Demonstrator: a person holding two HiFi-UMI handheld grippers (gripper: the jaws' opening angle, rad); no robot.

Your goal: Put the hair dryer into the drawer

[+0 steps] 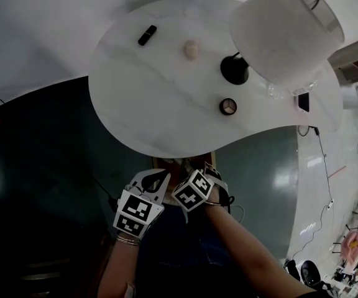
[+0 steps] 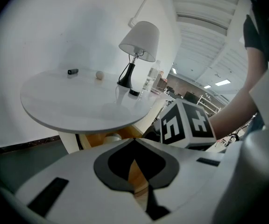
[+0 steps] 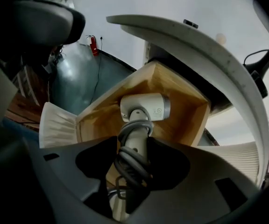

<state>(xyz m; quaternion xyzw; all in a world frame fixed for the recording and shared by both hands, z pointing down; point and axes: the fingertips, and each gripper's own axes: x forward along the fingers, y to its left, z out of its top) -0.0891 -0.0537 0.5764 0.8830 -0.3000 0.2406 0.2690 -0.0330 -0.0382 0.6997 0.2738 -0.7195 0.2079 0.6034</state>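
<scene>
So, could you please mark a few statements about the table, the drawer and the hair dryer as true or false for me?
1. The right tongs clamp the hair dryer by its cord-wrapped handle. True.
2. The drawer under the table is closed. False: it stands open, with its wooden inside showing.
3. The lamp lies tipped over. False: it stands upright on the table.
4. A small black object lies on the tabletop. True.
</scene>
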